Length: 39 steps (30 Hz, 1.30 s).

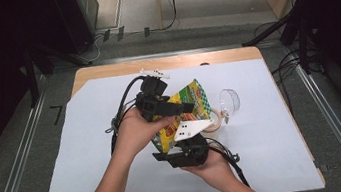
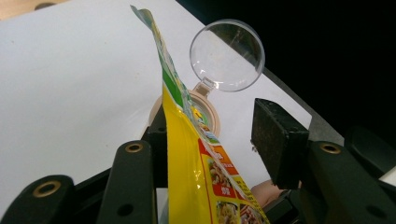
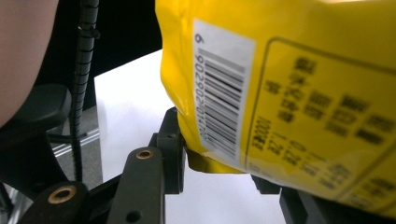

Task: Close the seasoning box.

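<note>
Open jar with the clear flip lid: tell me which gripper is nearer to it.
Left. The left gripper reaches over the yellow packet toward the jar; the right gripper sits lower, under the packet.

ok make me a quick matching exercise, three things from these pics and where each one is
Things:
1. yellow bag
2. jar
3. clear lid

Places:
A. flipped up on its hinge
B. lifted off the table between both claws
C. standing on the white sheet under the bag's top end

Pairs: 1-B, 2-C, 3-A
</note>
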### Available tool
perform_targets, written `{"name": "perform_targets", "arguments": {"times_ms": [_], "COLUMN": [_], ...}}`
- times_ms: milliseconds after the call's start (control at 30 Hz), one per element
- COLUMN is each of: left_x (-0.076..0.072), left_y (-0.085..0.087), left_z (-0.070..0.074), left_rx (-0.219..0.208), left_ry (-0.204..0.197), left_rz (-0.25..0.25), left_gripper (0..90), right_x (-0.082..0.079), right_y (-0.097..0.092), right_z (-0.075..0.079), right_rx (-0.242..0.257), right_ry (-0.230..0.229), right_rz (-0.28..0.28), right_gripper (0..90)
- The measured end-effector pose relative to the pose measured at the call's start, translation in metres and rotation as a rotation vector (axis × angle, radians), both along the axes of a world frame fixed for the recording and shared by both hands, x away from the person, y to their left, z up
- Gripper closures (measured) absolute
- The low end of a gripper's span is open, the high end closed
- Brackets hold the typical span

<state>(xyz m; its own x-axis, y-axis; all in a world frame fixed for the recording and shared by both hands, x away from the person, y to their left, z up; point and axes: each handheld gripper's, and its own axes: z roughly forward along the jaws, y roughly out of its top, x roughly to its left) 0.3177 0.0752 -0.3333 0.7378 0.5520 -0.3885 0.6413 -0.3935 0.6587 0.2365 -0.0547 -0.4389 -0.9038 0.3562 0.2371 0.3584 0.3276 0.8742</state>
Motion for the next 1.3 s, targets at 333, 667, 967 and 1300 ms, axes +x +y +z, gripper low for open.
{"name": "perform_targets", "arguments": {"times_ms": [333, 667, 967, 1300], "left_x": [-0.001, -0.009, -0.005, -0.005], "left_y": [0.005, -0.004, 0.001, 0.0], "left_z": [0.001, 0.002, 0.0, 0.0], "left_rx": [-0.024, -0.007, -0.039, -0.037], "left_ry": [0.008, -0.034, -0.033, -0.046], "left_rz": [-0.009, -0.017, -0.004, 0.008], "left_gripper": [57.7, 59.4, 58.5, 58.3], "right_x": [-0.004, -0.007, -0.003, -0.002], "right_y": [0.005, 0.005, 0.002, 0.004], "right_z": [0.002, -0.007, -0.003, -0.004], "right_rx": [-0.015, 0.019, 0.019, 0.025], "right_ry": [-0.042, -0.002, -0.008, 0.009], "right_rz": [0.002, -0.014, -0.014, -0.005], "right_gripper": [63.7, 64.9, 65.1, 64.3]}}
